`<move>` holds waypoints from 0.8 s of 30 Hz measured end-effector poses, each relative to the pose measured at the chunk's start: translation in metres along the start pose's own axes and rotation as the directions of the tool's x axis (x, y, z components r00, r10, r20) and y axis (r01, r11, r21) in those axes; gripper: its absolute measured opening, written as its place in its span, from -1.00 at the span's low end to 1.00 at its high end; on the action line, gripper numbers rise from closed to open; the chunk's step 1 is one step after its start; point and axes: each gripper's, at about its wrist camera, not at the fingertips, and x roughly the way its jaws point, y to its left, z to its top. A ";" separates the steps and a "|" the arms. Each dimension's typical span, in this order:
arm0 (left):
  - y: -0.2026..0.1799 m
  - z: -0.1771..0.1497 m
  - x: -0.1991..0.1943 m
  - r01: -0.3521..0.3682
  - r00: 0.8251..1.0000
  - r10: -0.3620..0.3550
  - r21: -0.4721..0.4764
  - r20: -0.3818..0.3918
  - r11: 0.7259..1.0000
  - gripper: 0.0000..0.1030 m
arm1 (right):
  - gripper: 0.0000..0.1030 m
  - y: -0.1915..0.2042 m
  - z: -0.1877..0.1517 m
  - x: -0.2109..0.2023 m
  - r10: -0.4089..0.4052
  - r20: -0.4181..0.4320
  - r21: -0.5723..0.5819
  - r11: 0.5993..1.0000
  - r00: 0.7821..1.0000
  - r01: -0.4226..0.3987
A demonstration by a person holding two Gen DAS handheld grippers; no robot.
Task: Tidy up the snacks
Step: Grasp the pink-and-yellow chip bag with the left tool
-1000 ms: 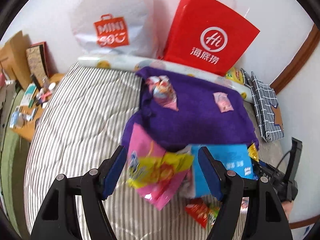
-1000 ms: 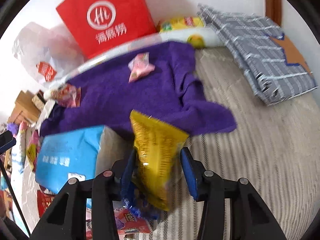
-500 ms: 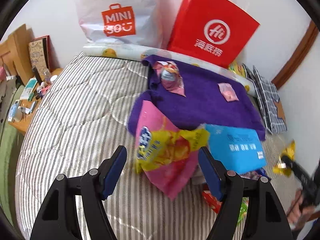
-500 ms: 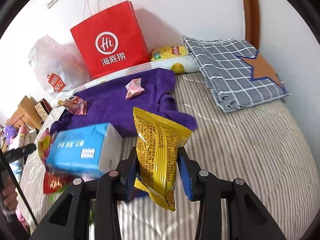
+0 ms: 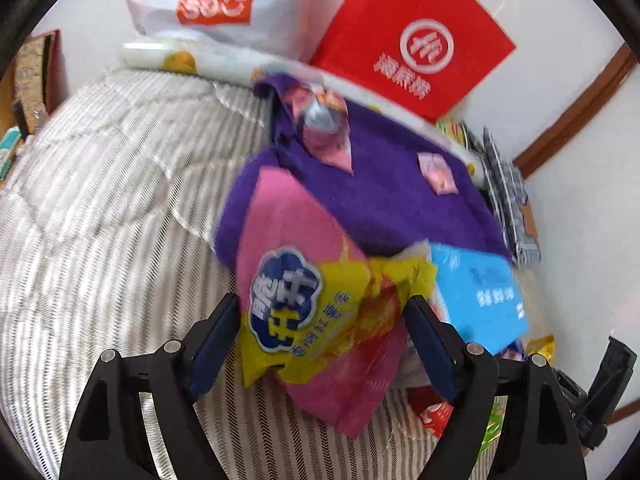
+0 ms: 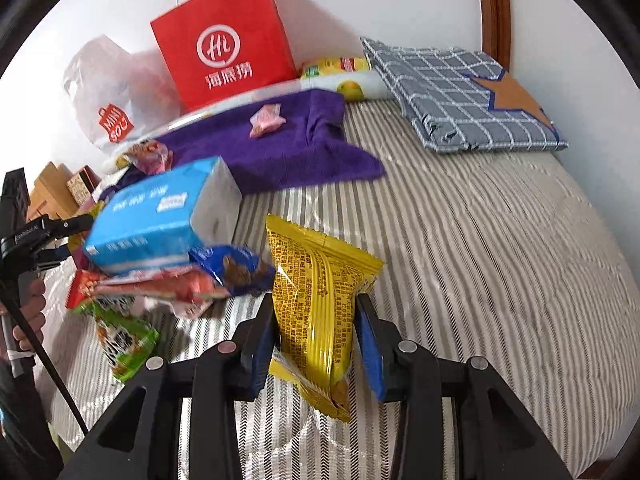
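Striped bed (image 6: 500, 240) lies bare beside right claw (image 6: 316, 332) gripping yellow packet (image 6: 316, 300); left claw (image 5: 320, 344) just widened around pink bag (image 5: 316, 320).

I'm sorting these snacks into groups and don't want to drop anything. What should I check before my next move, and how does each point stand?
1. Right gripper grips the yellow packet: ok; the jaws have just been closing and the pads press it.
2. Left gripper grips the pink bag: not ok; the bag sits between the jaws, which have just been opening.
3. Bare bed beside the yellow packet for setting down: ok.
4. Tissue pack off the snacks: not ok; it rests on loose packets.
5. Red bag mouth open: cannot tell.
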 end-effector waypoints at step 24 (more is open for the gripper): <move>-0.014 -0.066 -0.043 -0.044 0.998 0.043 0.045 0.041 0.998 0.26 | -0.28 0.016 -0.009 0.005 -0.028 0.099 -0.051 0.998 0.995 0.033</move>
